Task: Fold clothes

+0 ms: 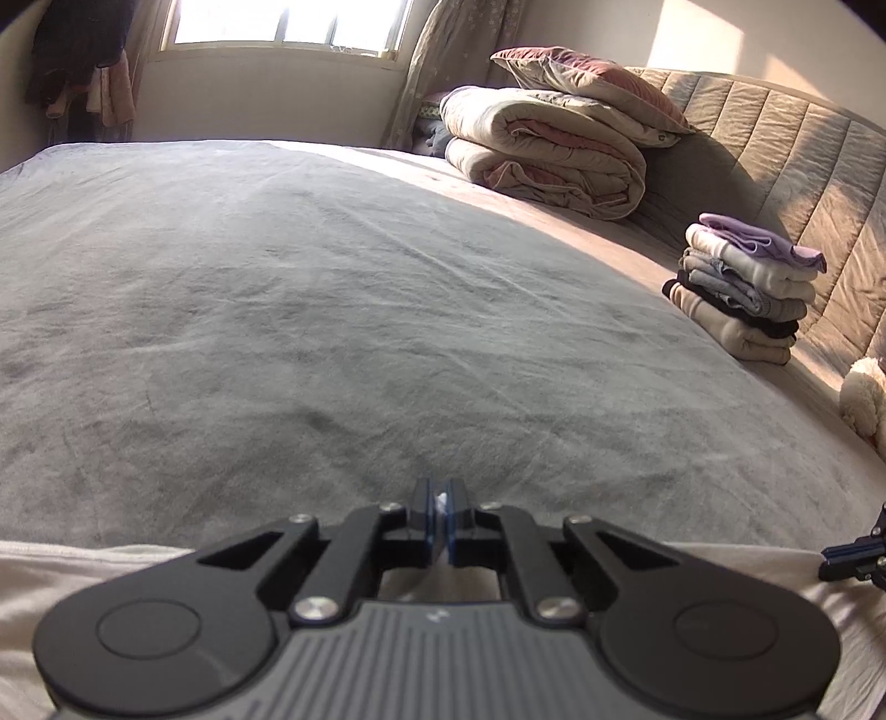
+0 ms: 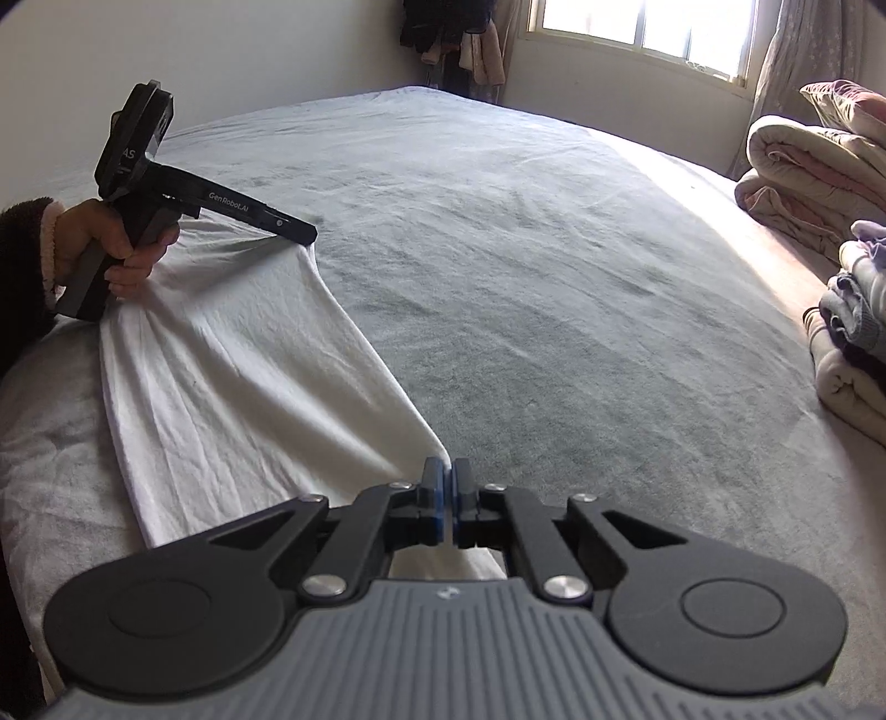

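Observation:
A white garment (image 2: pixel 232 376) lies stretched on the grey bed sheet (image 2: pixel 526 277) at the near edge. My left gripper (image 1: pixel 441 501) is shut on one corner of it; a sliver of white cloth shows between its blue pads. In the right wrist view that same left gripper (image 2: pixel 302 232) pinches the cloth's far corner, held by a hand (image 2: pixel 119 249) in a dark fuzzy sleeve. My right gripper (image 2: pixel 447 476) is shut on the near corner of the white garment, and the cloth's edge runs taut between the two grips. The right gripper's tip (image 1: pixel 855 554) shows at the left view's right edge.
A stack of folded clothes (image 1: pixel 747 288) stands at the right by the padded headboard (image 1: pixel 803 166). A rolled duvet with a pillow (image 1: pixel 554 144) lies behind it. A plush toy (image 1: pixel 866 399) sits at the far right. A window (image 1: pixel 288 25) and hanging clothes (image 1: pixel 83 61) are beyond the bed.

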